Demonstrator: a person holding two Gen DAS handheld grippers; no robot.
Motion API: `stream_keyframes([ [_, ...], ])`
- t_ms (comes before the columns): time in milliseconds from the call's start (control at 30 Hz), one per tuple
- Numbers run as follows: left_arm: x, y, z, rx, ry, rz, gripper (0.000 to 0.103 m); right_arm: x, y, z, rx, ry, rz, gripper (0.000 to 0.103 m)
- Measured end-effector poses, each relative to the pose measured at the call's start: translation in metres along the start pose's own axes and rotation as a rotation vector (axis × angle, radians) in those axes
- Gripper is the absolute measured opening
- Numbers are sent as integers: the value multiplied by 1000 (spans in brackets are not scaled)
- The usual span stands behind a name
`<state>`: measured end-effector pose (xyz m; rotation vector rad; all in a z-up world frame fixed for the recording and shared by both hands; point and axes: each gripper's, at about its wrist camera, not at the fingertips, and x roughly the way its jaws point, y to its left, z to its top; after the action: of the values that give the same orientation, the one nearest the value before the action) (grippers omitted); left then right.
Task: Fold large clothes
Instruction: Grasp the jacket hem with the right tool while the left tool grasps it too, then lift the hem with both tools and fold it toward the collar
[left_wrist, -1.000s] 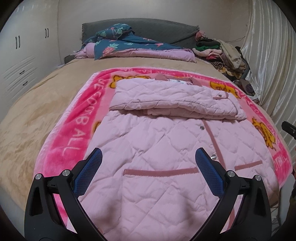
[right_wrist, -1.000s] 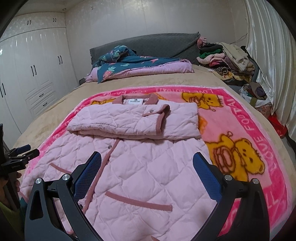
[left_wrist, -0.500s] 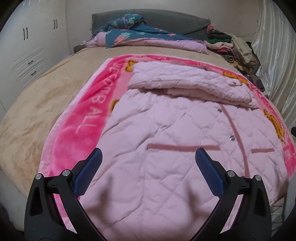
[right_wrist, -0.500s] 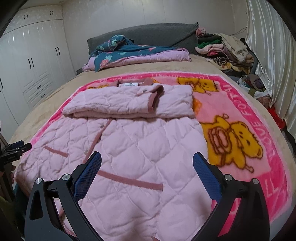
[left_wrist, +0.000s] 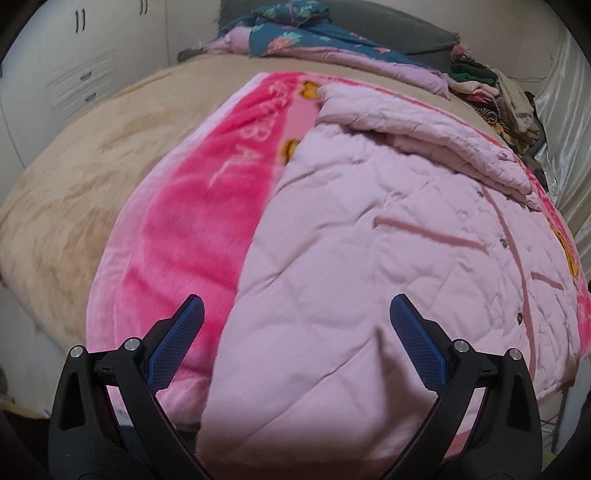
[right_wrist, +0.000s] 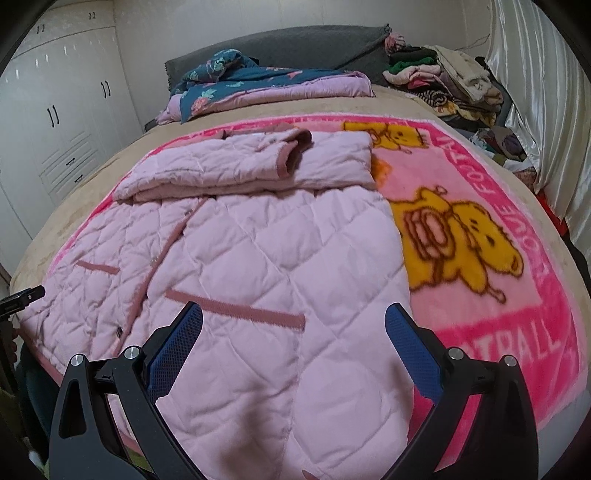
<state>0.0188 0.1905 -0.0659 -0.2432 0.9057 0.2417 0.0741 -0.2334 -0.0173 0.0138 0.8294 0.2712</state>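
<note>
Looking along my left gripper (left_wrist: 295, 325), jaws spread wide and empty, I see the coat (left_wrist: 369, 277) lying on the blanket (left_wrist: 192, 221), its left hem corner between them. My right gripper (right_wrist: 293, 332), likewise released, hovers over the coat's (right_wrist: 258, 258) right hem.

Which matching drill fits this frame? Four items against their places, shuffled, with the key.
Items:
1. pink quilted coat
2. bear blanket
3. floral quilt
4. clothes pile

Places:
A. far right corner of the bed, by the curtain
B. spread directly on the tan bed cover
C. against the grey headboard
D. on the blanket, sleeves folded across the top

Pairs: 1-D, 2-B, 3-C, 4-A
</note>
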Motion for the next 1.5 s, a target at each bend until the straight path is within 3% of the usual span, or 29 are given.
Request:
stream_keyframes([
  [267, 13, 15, -19, -59, 86, -118, 95, 5, -18, -32, 12, 84, -21, 99],
  [533, 11, -5, -19, 4, 60, -108, 93, 2, -45, -78, 82, 178, -39, 99],
  [667, 7, -12, -20, 33, 40, -99, 84, 2, -52, -99, 114, 223, 0, 99],
  [900, 6, -11, -22, 23, 31, -113, 80, 4, -50, -123, 144, 290, 122, 98],
  [933, 6, -11, -22, 24, 30, -112, 78, 5, -49, -127, 151, 301, 139, 95],
  [1000, 4, -11, -24, 25, 26, -111, 73, 5, -46, -133, 164, 306, 190, 73],
  [1033, 2, -10, -25, 28, 22, -110, 69, 3, -44, -134, 159, 301, 193, 71],
  [1200, -8, -6, -27, 21, 5, -124, 49, -18, -35, -123, 87, 224, 236, 30],
  [1300, -11, -7, -27, 22, 1, -131, 43, -32, -33, -108, 77, 151, 292, 21],
  [1500, -21, -18, -20, 53, -38, -133, 20, -52, -32, -68, 43, 16, 343, 17],
])
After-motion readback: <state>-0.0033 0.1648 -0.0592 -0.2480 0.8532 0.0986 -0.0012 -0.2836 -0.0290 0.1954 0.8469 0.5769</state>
